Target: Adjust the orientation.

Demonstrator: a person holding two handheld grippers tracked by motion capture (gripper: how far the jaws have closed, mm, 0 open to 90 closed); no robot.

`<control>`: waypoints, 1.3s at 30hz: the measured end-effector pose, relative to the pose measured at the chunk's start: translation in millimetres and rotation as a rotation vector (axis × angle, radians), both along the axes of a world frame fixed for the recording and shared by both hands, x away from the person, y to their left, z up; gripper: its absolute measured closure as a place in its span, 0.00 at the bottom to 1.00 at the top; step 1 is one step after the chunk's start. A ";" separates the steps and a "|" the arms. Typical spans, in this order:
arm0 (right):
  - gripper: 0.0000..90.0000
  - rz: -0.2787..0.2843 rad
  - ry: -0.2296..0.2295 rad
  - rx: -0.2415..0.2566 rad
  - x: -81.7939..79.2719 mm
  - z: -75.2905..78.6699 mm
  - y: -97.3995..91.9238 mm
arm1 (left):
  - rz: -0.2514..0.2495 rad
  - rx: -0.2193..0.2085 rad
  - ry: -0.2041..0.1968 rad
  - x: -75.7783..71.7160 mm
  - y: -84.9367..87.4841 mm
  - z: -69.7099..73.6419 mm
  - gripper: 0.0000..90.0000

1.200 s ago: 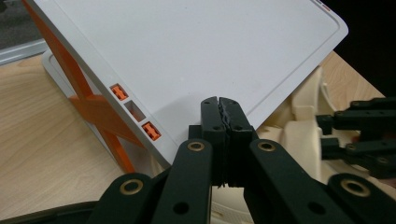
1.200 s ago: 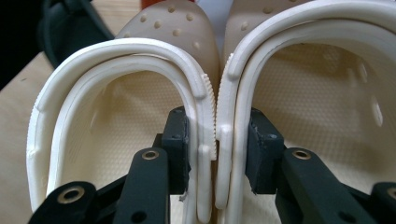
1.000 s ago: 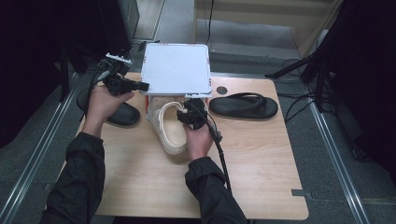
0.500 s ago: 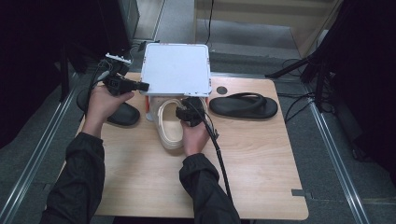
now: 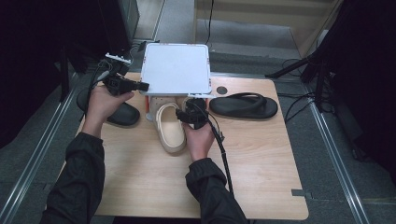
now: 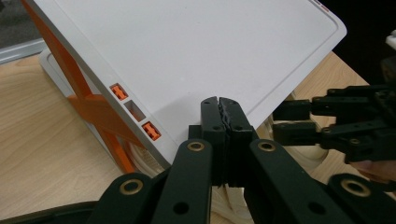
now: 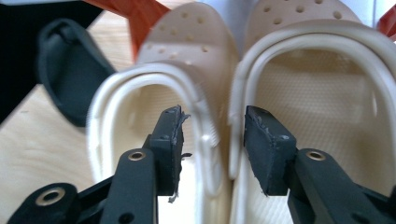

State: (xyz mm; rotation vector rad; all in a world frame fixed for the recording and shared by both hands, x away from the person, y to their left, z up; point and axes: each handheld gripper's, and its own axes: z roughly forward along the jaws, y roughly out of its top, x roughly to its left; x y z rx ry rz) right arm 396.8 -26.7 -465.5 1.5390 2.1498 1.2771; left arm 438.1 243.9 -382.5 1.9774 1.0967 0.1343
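The right gripper [image 7: 212, 135] had just been opening, its jaws straddling the cream clogs' [image 7: 224, 107] touching inner walls (left gripper [image 6: 219, 105] clenched on nothing), suggesting release.

Both sleeves [image 5: 77, 182] are dark, close at the wrists. Each hand holds a black gripper: the left gripper [image 6: 219, 105] has flat link arms pinned with brass-ringed rivets, the right gripper [image 7: 212, 140] the same, with frayed black pads [image 7: 261, 140]. A black cable [image 5: 224, 154] trails from the right one; a grey plate [image 5: 119, 58] tops the left.
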 end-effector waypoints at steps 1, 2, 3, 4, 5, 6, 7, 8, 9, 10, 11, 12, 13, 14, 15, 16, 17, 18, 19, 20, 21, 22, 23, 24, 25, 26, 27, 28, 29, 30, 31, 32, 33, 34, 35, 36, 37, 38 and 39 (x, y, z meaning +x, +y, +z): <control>0.66 0.006 -0.003 0.010 -2.8 1.5 -2.6 | 0.001 0.000 0.000 0.0 0.0 0.0 1.00; 0.66 0.012 -0.001 0.015 -5.8 3.2 -4.7 | 0.001 0.000 0.000 0.0 0.0 0.0 1.00; 0.68 0.022 -0.003 0.021 -8.9 4.7 -6.9 | 0.001 0.000 0.000 -0.1 0.0 0.0 1.00; 0.69 0.031 -0.009 0.025 -12.4 6.1 -9.3 | 0.001 0.000 -0.001 -0.1 -0.1 0.0 1.00; 0.73 0.036 -0.015 0.024 -16.3 7.6 -11.5 | 0.001 0.000 0.000 -0.1 -0.1 0.0 1.00; 0.75 0.044 -0.024 0.023 -20.1 8.5 -13.9 | 0.001 0.000 0.000 -0.1 -0.2 -0.1 1.00; 0.77 0.049 -0.028 0.026 -24.0 9.1 -16.0 | 0.000 -0.001 0.000 -0.1 -0.1 -0.1 1.00; 0.79 0.057 -0.026 0.033 -27.9 9.4 -18.1 | 0.001 -0.002 0.001 0.1 0.2 -0.1 1.00; 0.81 0.066 -0.027 0.042 -31.6 9.1 -20.0 | 0.002 -0.002 0.002 0.1 0.6 -0.1 1.00; 0.83 0.073 -0.028 0.041 -35.5 8.8 -21.1 | 0.002 -0.003 0.002 0.1 0.7 -0.1 1.00; 0.84 0.083 -0.030 0.041 -39.6 8.2 -22.2 | 0.001 -0.003 0.002 0.1 0.6 -0.1 1.00; 0.87 0.093 -0.028 0.043 -43.7 7.4 -23.3 | 0.001 -0.004 0.002 0.1 0.1 -0.2 1.00; 0.89 0.107 -0.029 0.045 -47.9 6.3 -24.2 | 0.001 -0.001 0.001 0.0 -0.1 -0.1 1.00; 0.91 0.118 -0.030 0.041 -52.5 5.1 -24.8 | 0.001 0.000 0.000 -0.1 -0.3 0.0 1.00; 0.94 0.132 -0.029 0.041 -56.7 3.7 -25.5 | 0.002 0.000 0.000 -0.1 -0.4 0.0 1.00; 0.95 0.149 -0.026 0.047 -61.3 2.4 -26.1 | 0.002 0.000 0.000 -0.2 -0.4 -0.1 1.00; 0.96 0.163 -0.022 0.052 -65.8 1.2 -26.8 | 0.002 -0.001 0.000 -0.1 -0.2 -0.1 1.00; 1.00 0.193 -0.022 0.066 -71.2 -0.5 -27.5 | 0.002 -0.002 0.001 -0.1 -0.2 -0.1 1.00; 1.00 0.201 -0.022 0.062 -74.8 -1.5 -27.6 | 0.002 -0.002 0.001 -0.2 -0.2 -0.2 1.00; 1.00 0.213 -0.023 0.050 -79.2 -2.7 -27.5 | 0.002 -0.001 0.000 -0.2 -0.3 -0.1 1.00; 1.00 0.224 -0.022 0.046 -83.4 -4.5 -27.2 | 0.003 -0.001 0.000 -0.3 -0.4 -0.1 1.00; 1.00 0.230 -0.020 0.041 -87.2 -6.5 -27.2 | 0.004 0.001 -0.001 -0.4 -0.6 -0.1 1.00; 1.00 0.236 -0.015 0.042 -90.6 -8.8 -27.1 | 0.004 0.002 0.001 -0.5 -0.7 0.1 1.00; 1.00 0.240 -0.009 0.046 -93.6 -11.3 -27.2 | 0.007 0.003 -0.001 -0.8 -1.2 0.2 1.00; 1.00 0.240 -0.010 0.052 -96.3 -14.4 -27.3 | 0.009 0.005 -0.001 -1.1 -1.6 0.4 1.00; 1.00 0.243 -0.001 0.053 -98.7 -17.7 -27.4 | 0.006 0.008 -0.003 -0.9 -1.6 0.4 1.00; 1.00 0.243 0.004 0.055 -100.6 -21.5 -27.0 | 0.006 0.008 -0.003 -1.0 -1.7 0.4 1.00; 1.00 0.245 0.010 0.051 -102.3 -25.4 -26.9 | 0.006 0.009 -0.003 -1.0 -1.7 0.4 1.00; 1.00 0.247 0.016 0.049 -103.7 -29.3 -26.5 | 0.007 0.008 -0.003 -1.0 -1.8 0.5 1.00; 1.00 0.254 0.024 0.050 -104.5 -33.3 -26.2 | 0.007 0.009 -0.003 -1.1 -1.8 0.5 1.00; 1.00 0.257 0.039 0.053 -105.3 -36.8 -25.5 | 0.010 0.008 -0.002 -1.4 -2.0 0.5 1.00; 1.00 0.266 0.048 0.053 -105.5 -40.2 -24.9 | 0.010 0.007 -0.002 -1.4 -2.0 0.5 1.00; 1.00 0.268 0.058 0.048 -106.2 -43.1 -24.2 | 0.010 0.008 -0.002 -1.4 -2.1 0.5 1.00; 1.00 0.271 0.063 0.036 -106.6 -46.5 -23.2 | 0.008 0.008 -0.002 -1.5 -2.2 0.5 1.00; 1.00 0.275 0.072 0.038 -106.8 -48.2 -22.4 | 0.007 0.010 -0.003 -1.4 -2.3 0.5 1.00; 1.00 0.276 0.075 0.031 -106.6 -50.3 -21.4 | 0.008 0.011 -0.004 -1.4 -2.5 0.6 1.00; 1.00 0.279 0.074 0.023 -106.2 -52.1 -20.7 | 0.008 0.012 -0.004 -1.6 -2.5 0.6 1.00; 1.00 0.281 0.076 0.018 -105.5 -53.5 -19.8 | 0.007 0.012 -0.006 -1.6 -2.3 0.5 1.00; 1.00 0.276 0.074 0.013 -104.9 -54.5 -19.1 | 0.005 0.011 -0.005 -1.6 -1.9 0.6 1.00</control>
